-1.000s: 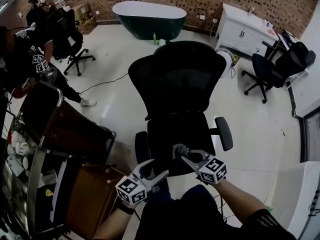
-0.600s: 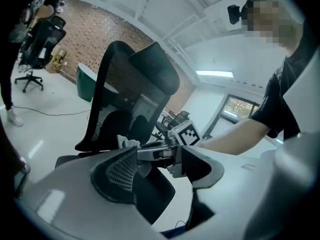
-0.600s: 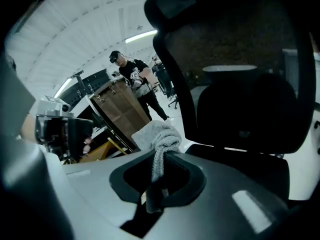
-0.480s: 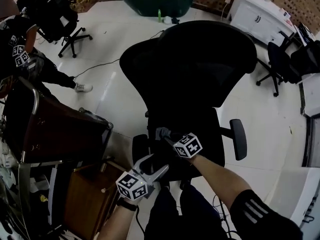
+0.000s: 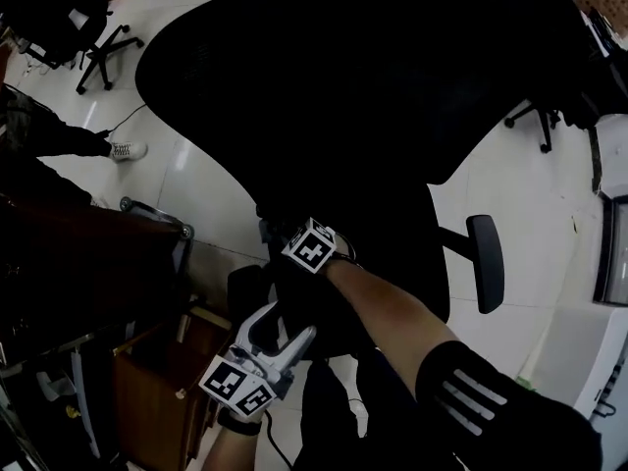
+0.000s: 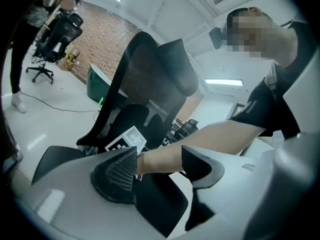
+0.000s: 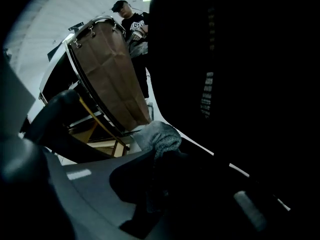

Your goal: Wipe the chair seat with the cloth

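- Cloth, grey and knitted [image 7: 157, 136], shows in the right gripper view as a wad pinched between the jaws of the right gripper [image 7: 162, 176], beside the black mesh backrest [image 7: 207, 84]. The grip looks firm, but only a bunched tip pokes out, so pressing it flat should wipe more.
- In the left gripper view, the left gripper [image 6: 159, 164] has just been opening its jaws. They stand wide apart with nothing between them, and the right forearm [image 6: 225, 139] passes beyond them.
- In the head view, the right gripper [image 5: 285, 235] carries the cloth at the left rear corner of the black padded chair seat [image 5: 412, 263]. The left gripper [image 5: 285, 322] hovers off the front left corner. Long overlapping strokes toward the right edge seem best, and the free gripper could steady the chair.
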The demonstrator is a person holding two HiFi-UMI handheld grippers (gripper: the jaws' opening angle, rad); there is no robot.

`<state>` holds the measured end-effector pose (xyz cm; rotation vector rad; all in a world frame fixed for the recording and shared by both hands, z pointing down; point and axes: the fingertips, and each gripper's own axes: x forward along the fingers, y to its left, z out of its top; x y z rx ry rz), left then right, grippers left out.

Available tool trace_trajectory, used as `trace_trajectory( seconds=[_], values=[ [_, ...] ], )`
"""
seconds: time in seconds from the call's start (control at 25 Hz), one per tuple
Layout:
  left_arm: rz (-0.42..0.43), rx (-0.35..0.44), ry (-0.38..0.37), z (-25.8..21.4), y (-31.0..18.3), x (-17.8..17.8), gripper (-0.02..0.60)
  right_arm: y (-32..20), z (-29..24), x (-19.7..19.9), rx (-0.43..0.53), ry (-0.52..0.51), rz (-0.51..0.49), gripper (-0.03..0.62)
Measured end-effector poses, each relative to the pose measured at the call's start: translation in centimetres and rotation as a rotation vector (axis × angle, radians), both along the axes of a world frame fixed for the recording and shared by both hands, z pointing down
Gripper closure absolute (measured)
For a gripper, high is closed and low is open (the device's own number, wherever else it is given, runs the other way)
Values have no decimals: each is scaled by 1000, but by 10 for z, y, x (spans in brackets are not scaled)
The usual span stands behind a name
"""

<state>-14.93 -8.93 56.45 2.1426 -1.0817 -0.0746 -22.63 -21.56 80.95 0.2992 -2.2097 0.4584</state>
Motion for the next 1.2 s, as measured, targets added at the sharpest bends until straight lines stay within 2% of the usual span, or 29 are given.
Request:
trace_trajectory(
  seconds=[0.24,0.36,0.52,0.72,0.8,0.88,1.08,1.16,1.2],
  values=[
    [15,-20,-9,15,-4,-2,278,1,37,4,-17,12,-17,561],
    [26,-33,-15,21,-6,1,278,-5,44,28,23,40,-12,562],
    [42,-37,2,20,-9,14,278,-27,64,121,44,174,62,562],
    [80,-34,-6,19,-9,29,278,-68,65,269,96,348,260,562],
    [93,-35,-3,19,-7,36,278,-81,56,320,117,385,358,562],
    [102,-34,-6,18,-5,40,278,-90,48,350,135,384,424,562],
    [98,-31,-13,17,-2,49,278,-89,38,380,124,411,517,562],
    [95,-29,-17,15,1,46,278,-79,32,357,102,337,537,562],
    [88,-27,-19,13,2,43,278,-69,28,333,91,277,511,562]
  ],
)
